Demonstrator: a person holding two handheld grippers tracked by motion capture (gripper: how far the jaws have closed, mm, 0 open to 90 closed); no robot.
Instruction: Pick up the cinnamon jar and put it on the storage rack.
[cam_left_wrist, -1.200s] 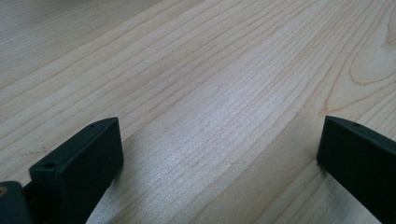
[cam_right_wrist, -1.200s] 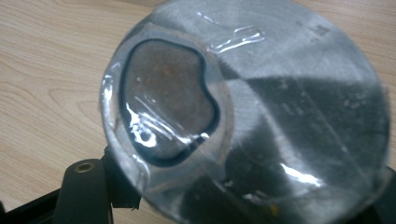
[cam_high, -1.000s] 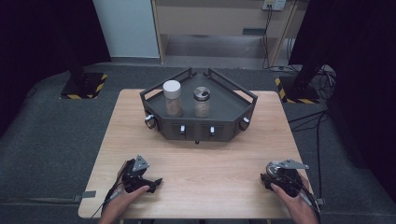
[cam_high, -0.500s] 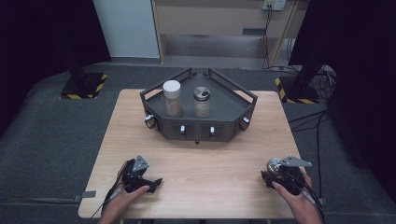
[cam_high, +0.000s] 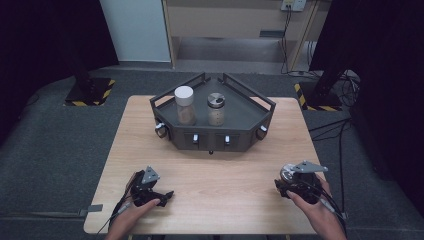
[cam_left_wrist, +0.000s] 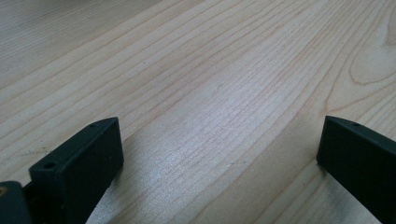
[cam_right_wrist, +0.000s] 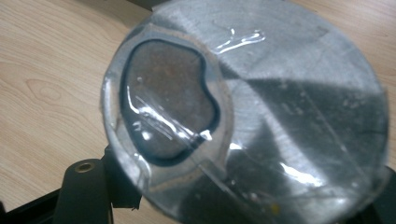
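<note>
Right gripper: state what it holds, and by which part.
The right gripper holds a shaker by its body, below the metal lid; the left gripper holds nothing.

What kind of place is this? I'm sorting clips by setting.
Probably a lab or studio recording bay, not a home: a bare wooden table stands on grey carpet, black curtains hang at both sides, and stand bases with yellow-black hazard tape flank it. A dark corner rack holds two jars.

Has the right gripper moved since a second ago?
Yes. The right gripper, shut on a jar, has shifted slightly left and up-frame from the table front corner.
</note>
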